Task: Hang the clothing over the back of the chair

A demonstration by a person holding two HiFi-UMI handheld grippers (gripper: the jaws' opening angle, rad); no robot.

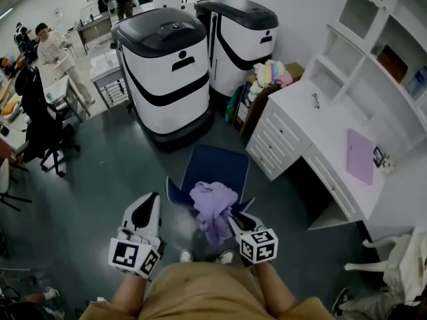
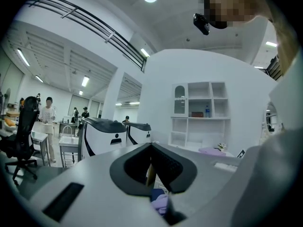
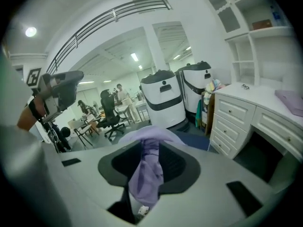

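A lilac garment (image 1: 213, 209) lies bunched on the near edge of a blue chair (image 1: 217, 165), right in front of me. My right gripper (image 1: 233, 217) sits at the garment's right side, shut on a fold of it. In the right gripper view the lilac cloth (image 3: 147, 171) hangs pinched between the jaws of the right gripper (image 3: 149, 157). My left gripper (image 1: 150, 204) hovers left of the chair, apart from the garment. In the left gripper view the left gripper (image 2: 151, 167) has its jaws together with nothing in them, and a bit of the garment (image 2: 161, 203) shows below.
Two large white-and-black machines (image 1: 170, 65) (image 1: 240, 32) stand beyond the chair. A white desk with drawers (image 1: 313, 139) and a shelf unit (image 1: 380, 39) fill the right side, with a lilac folder (image 1: 360, 155) on top. A black office chair (image 1: 40, 135) and people are at far left.
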